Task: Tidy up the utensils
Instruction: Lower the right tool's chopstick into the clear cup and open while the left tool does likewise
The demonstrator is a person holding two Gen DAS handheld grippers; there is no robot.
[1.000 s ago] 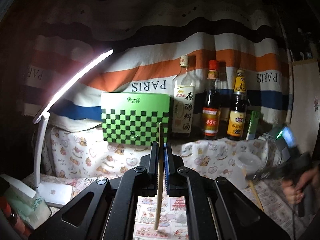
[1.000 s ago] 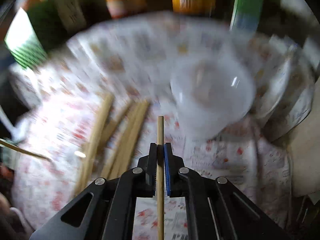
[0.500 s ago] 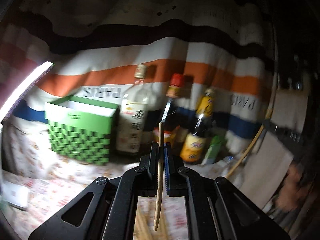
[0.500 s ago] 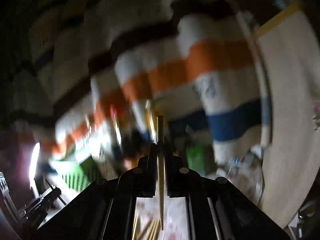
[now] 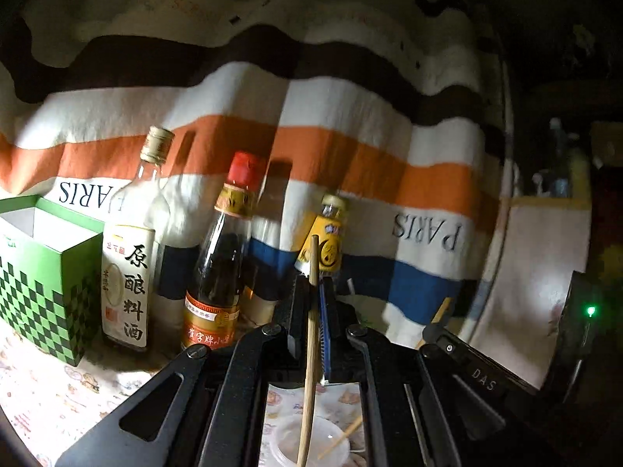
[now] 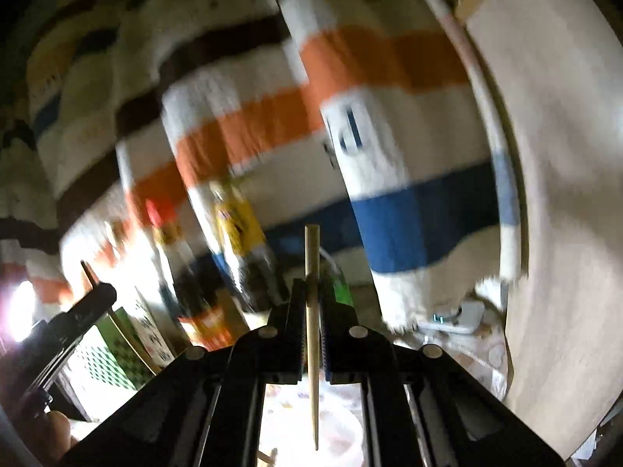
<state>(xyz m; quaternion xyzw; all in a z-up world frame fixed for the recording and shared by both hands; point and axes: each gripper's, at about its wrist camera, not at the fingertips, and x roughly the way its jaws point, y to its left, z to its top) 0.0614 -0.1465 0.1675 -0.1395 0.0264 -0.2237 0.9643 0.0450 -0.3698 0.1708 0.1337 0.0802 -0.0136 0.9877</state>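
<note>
My left gripper (image 5: 311, 295) is shut on a wooden chopstick (image 5: 309, 354) that stands nearly upright, its lower end over a clear plastic cup (image 5: 307, 443) below. Another chopstick (image 5: 340, 438) leans in that cup. My right gripper (image 6: 310, 295) is shut on a second wooden chopstick (image 6: 312, 330), held upright with its thin tip pointing down over a pale, blurred cup (image 6: 342, 436). The right gripper's body (image 5: 506, 373) shows at the right of the left wrist view. The left gripper (image 6: 58, 334) shows at the left of the right wrist view.
Three sauce bottles (image 5: 218, 257) stand at the back against a striped "PARIS" cloth (image 5: 350, 148). A green checkered box (image 5: 46, 272), open at the top, stands left of them. A pale board (image 6: 564, 194) rises at the right. The patterned tablecloth (image 5: 58, 397) covers the table.
Both grippers have lifted from the table with their chopsticks and turned them upright. The left gripper has swung right, from facing the green box to above the cup.
</note>
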